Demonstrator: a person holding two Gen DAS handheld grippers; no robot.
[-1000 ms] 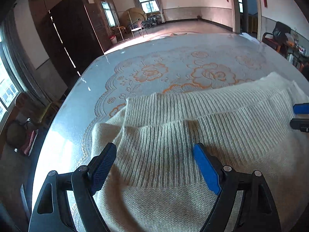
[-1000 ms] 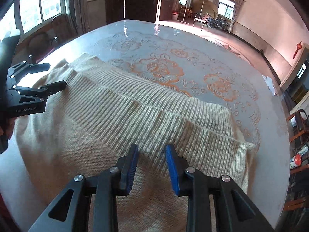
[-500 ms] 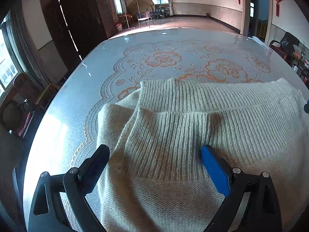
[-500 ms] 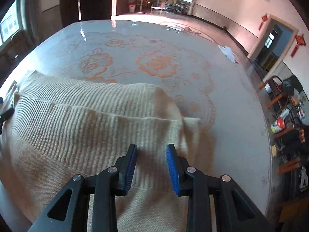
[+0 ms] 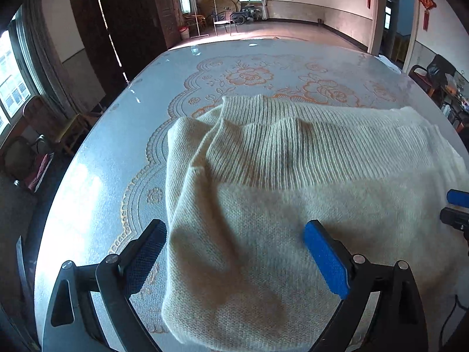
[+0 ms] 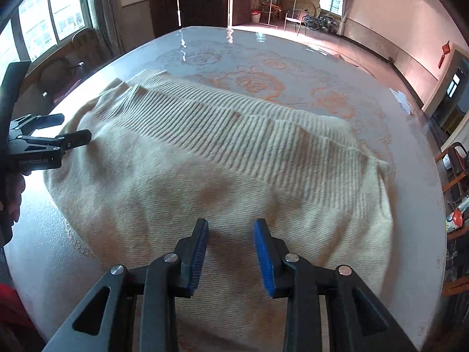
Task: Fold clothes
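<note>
Nearest thing in the left wrist view is the left gripper (image 5: pixel 234 248), fingers spread really wide, nothing pinched. Its left finger (image 5: pixel 146 252) sits over bare desk just off the sweater's edge, and its right blue pad (image 5: pixel 325 261) hangs over the knit, so the left edge of the folded cream sweater (image 5: pixel 293 199) lies right between them. Can't tell if either pad actually touches the wool

In the right wrist view the right gripper (image 6: pixel 231 252) has its fingers set narrow, only a small gap, and they're parted with nothing clamped. The plain-knit part of the sweater (image 6: pixel 222 176) is directly under and between the fingertips, looks like they hover just above it but I can't say for sure

Just past the fingers the sweater lies folded on the desk (image 5: pixel 96 182), with the ribbed band (image 6: pixel 234 129) running across on the far side of both grippers. At the left end a folded-in flap pokes out beyond the ribbing

Over on the left edge of the right view you can see the left gripper from the side, a hand (image 6: pixel 10 193) wrapped round its handle

Beyond the sweater the desk is covered with an orange flower-pattern cloth (image 5: pixel 249 74) under a shiny surface. Further still there's a dark wooden wardrobe (image 5: pixel 129 23), some chairs by the window, and a doorway with red hanging ornaments (image 5: pixel 426 7)
</note>
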